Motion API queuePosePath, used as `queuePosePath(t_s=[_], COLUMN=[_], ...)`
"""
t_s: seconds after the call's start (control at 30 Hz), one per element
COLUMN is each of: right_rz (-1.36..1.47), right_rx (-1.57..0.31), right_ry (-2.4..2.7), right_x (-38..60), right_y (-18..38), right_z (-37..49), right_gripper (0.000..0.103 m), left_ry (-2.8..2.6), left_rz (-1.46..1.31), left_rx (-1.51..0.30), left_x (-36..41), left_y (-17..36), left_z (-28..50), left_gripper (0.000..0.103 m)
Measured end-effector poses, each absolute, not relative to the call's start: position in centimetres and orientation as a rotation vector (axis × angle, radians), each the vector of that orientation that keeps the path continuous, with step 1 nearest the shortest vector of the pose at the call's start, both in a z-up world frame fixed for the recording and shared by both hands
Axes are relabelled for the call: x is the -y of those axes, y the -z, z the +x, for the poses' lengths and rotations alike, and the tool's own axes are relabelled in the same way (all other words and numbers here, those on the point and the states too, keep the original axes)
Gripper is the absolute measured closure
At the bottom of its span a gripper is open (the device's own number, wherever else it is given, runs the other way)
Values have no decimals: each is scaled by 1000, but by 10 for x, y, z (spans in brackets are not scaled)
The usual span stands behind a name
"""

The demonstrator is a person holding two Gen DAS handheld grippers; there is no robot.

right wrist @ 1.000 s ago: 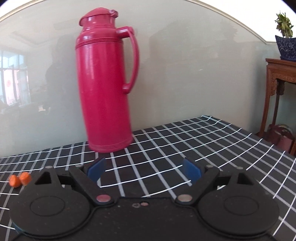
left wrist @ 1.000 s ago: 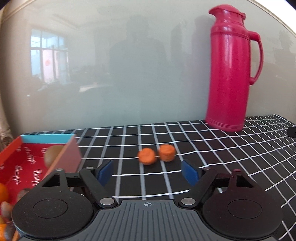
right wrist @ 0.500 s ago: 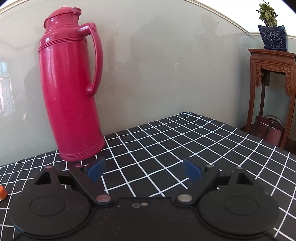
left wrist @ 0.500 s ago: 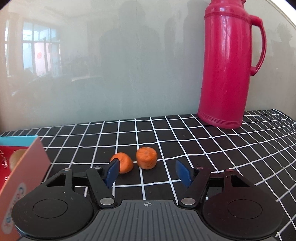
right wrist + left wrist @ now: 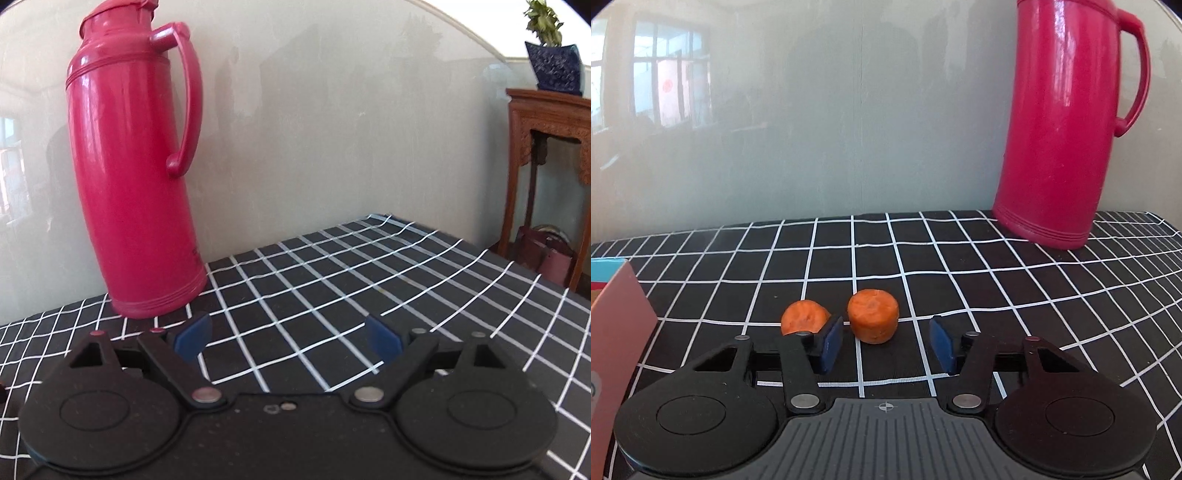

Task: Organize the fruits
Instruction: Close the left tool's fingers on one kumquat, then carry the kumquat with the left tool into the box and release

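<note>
Two small orange fruits lie side by side on the black checked tablecloth in the left wrist view. The right one (image 5: pixel 873 315) sits just ahead of the gap between my left gripper's blue pads. The left one (image 5: pixel 804 317) is partly hidden behind the left pad (image 5: pixel 829 343). My left gripper (image 5: pixel 886 345) is open and empty, close to the cloth. A corner of the red fruit box (image 5: pixel 617 332) shows at the left edge. My right gripper (image 5: pixel 288 338) is open and empty over bare cloth.
A tall red thermos (image 5: pixel 1067 122) stands at the back right near the wall; it also shows in the right wrist view (image 5: pixel 136 177). A wooden stand (image 5: pixel 546 155) with a potted plant (image 5: pixel 554 55) is beyond the table's right edge.
My left gripper has moved forward and right toward the two orange fruits, and its jaws have narrowed a little. The right gripper has swung right, so the fruits have left its view.
</note>
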State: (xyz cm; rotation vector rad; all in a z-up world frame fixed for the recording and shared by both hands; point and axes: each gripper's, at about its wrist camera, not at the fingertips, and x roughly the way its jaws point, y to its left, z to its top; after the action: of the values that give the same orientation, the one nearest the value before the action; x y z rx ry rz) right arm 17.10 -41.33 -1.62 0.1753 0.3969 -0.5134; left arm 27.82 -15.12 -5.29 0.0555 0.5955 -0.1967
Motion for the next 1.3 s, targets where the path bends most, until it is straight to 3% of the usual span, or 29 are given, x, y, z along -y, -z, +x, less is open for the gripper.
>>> queuePosePath(t_s=[0.3,0.47,0.6,1.3], right_rz=[82,117,111,125], right_rx=[-399,-378,-385,-388], right_ry=[616,678,659,575], right_x=[411,423,420,399], right_y=[16,12,13,6], right_z=[175,167,168,165], right_gripper=[11,11,11,11], left_ry=[185,188,197,218], left_rz=[82,95,101,115], left_rx=[-599,-594,-590,-533], left_x=[162,170,177,153], left_y=[57,59,59,34], left_z=[296,302,306,247], left_gripper=[52,58,72,72])
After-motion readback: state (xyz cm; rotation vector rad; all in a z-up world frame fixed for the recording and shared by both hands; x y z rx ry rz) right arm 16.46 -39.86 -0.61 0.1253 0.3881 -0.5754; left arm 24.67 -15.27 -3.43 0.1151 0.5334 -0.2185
